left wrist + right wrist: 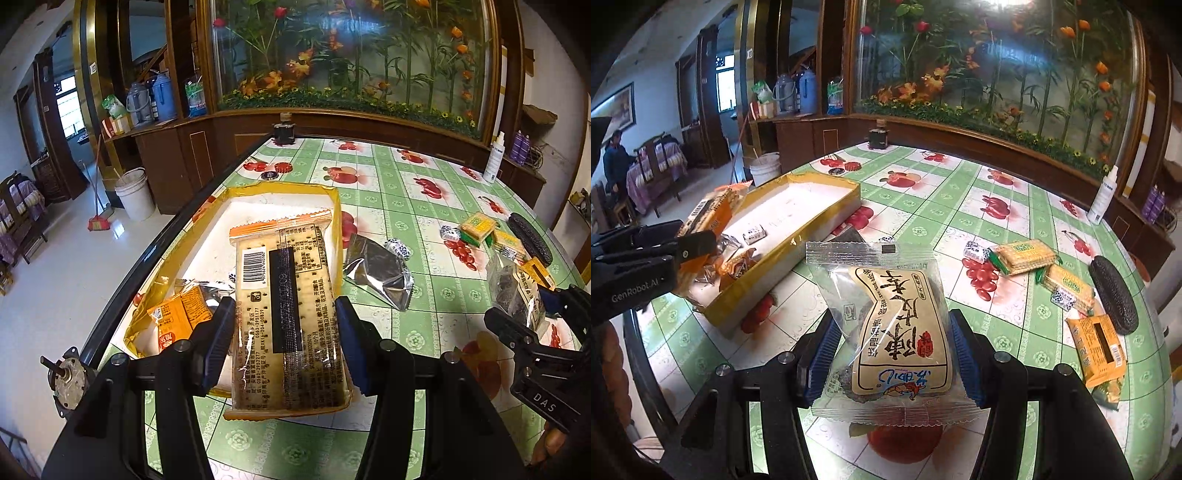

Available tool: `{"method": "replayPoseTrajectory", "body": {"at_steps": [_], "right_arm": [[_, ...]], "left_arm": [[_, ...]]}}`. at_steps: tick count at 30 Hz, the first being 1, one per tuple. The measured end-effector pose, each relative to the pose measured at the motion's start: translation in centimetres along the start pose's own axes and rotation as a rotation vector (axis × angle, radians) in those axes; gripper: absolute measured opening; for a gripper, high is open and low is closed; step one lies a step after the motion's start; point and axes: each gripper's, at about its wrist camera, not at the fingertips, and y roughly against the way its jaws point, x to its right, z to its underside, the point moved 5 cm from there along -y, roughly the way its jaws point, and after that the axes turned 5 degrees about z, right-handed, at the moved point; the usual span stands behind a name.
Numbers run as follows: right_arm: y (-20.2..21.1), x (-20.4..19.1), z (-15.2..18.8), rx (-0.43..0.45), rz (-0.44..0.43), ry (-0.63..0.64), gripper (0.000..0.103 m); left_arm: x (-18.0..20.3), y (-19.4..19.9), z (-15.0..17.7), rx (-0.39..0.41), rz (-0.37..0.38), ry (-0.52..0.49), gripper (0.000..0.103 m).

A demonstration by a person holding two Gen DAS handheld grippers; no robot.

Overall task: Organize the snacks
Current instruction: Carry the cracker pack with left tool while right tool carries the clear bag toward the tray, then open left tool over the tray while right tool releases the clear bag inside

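Observation:
My left gripper (286, 328) is shut on a long orange-edged cracker pack (288, 302), held over the near end of the gold-rimmed white box (280, 189). The box holds an orange snack packet (177, 317) and a silver wrapper. My right gripper (892, 354) is shut on a clear packet with a beige label (894, 328), held above the table to the right of the box (827, 225). The left gripper and its cracker pack (709, 214) show at the left of the right wrist view. The right gripper (532, 314) shows at the right edge of the left wrist view.
On the green fruit-print tablecloth (960, 206) lie green cracker packs (1023, 256), an orange pack (1099, 349), small wrapped candies (977, 252), a black glasses case (1113, 295) and a silver foil bag (380, 273). A white spray bottle (1102, 195) stands far right. The table edge runs along the left.

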Motion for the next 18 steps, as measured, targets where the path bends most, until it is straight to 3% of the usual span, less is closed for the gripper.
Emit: {"method": "replayPoseTrajectory", "body": {"at_steps": [11, 18], "right_arm": [[-2.2, -2.7, -1.3, -0.015, -0.025, 0.066, 0.060], [-4.9, -6.7, -5.1, -0.032, -0.323, -0.010, 0.060]], "left_arm": [[-2.5, -1.6, 0.0, -0.019, -0.023, 0.044, 0.053], [-5.9, -3.7, -1.6, -0.026, -0.062, 0.082, 0.053]]}}
